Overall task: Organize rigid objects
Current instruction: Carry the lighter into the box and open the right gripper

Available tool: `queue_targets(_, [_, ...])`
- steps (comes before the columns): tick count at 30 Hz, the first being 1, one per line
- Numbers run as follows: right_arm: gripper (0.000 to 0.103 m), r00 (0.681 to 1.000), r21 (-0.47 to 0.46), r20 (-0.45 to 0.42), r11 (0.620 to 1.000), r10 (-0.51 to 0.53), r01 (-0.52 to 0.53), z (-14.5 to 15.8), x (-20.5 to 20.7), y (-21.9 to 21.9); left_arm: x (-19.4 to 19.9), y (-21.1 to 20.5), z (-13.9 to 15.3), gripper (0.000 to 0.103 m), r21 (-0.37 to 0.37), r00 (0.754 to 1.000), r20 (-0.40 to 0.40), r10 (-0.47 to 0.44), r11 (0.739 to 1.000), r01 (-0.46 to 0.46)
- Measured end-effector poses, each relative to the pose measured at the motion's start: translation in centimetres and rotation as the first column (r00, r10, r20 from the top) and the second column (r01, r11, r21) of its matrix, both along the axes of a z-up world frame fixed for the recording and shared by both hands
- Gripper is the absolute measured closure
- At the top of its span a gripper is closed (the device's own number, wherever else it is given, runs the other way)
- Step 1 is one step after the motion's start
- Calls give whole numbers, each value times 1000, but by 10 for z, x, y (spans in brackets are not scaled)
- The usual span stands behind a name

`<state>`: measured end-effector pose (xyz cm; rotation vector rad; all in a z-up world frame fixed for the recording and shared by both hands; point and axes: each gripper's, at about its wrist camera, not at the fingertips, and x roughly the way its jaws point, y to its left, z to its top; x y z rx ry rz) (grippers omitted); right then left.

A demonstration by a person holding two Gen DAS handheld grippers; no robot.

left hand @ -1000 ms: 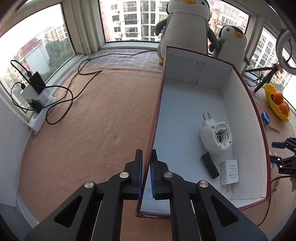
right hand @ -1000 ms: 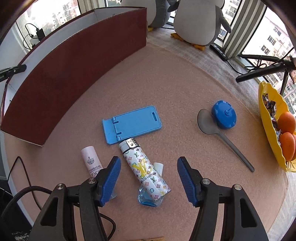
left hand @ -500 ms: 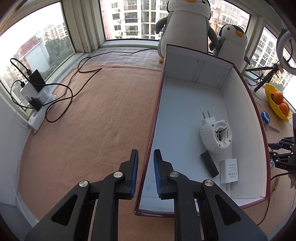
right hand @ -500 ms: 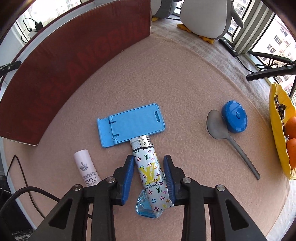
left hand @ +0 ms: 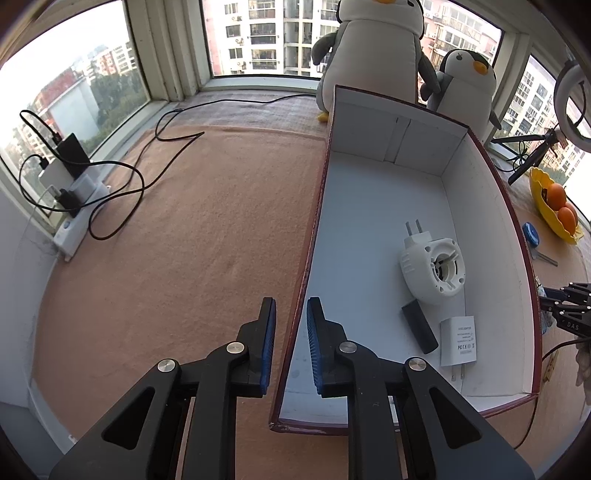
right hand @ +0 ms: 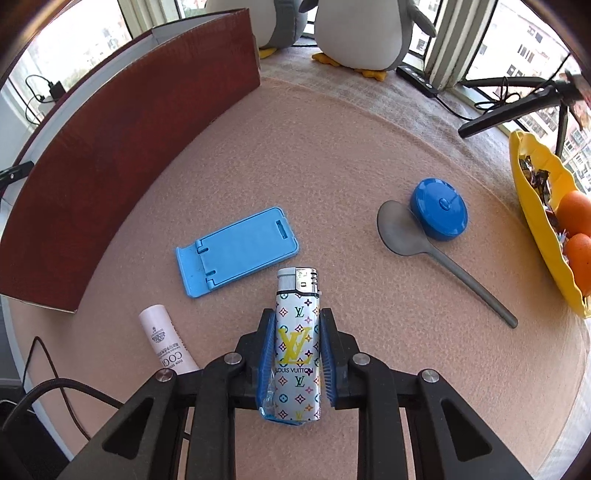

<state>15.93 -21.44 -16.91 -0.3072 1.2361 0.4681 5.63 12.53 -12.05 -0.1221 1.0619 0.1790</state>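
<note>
Lighter [right hand: 297, 343] clamped between right tongs [right hand: 296, 350]

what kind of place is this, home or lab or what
Probably a high-rise flat's window nook: apartment towers outside the glass, plush penguins by the window, and a fruit dish on the carpeted ledge.

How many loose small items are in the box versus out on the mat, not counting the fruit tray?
In the box: 3 (round white plug device, black stick, white adapter)
On the mat: 4 (blue phone stand, pink tube, grey spoon, blue round case)
In the right hand-held gripper: 1 (patterned lighter)
Total: 8
</note>
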Motion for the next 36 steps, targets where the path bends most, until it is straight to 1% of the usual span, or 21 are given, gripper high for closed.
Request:
queue_targets(6, [83, 995, 64, 39, 994, -93, 91, 14, -9, -18, 0, 1, 2, 87, -1, 1000, 9, 0, 1000, 0])
queue_targets(11, [83, 982, 123, 60, 977, -180, 172, 27, -18, -25, 0, 2, 1, 87, -7, 1000, 12, 1, 1000, -1])
queue_targets(18, [83, 970, 160, 70, 963, -233, 219, 35, -27, -27, 0, 1, 2, 87, -15, 1000, 25, -8, 1000, 9])
queue_targets(22, [83, 971, 172, 103, 965, -216, 197, 47, -26, -13, 1, 0, 2, 87, -18, 999, 30, -15, 1000, 15])
queue_targets(27, [83, 975, 192, 143, 971, -168, 139, 69, -29, 12, 2, 2, 2, 87, -21, 999, 37, -13, 1000, 14])
queue_targets(36, [83, 979, 228, 199, 974, -44, -3, 101, -36, 77, 0, 5, 1, 89, -30, 999, 47, -15, 999, 16])
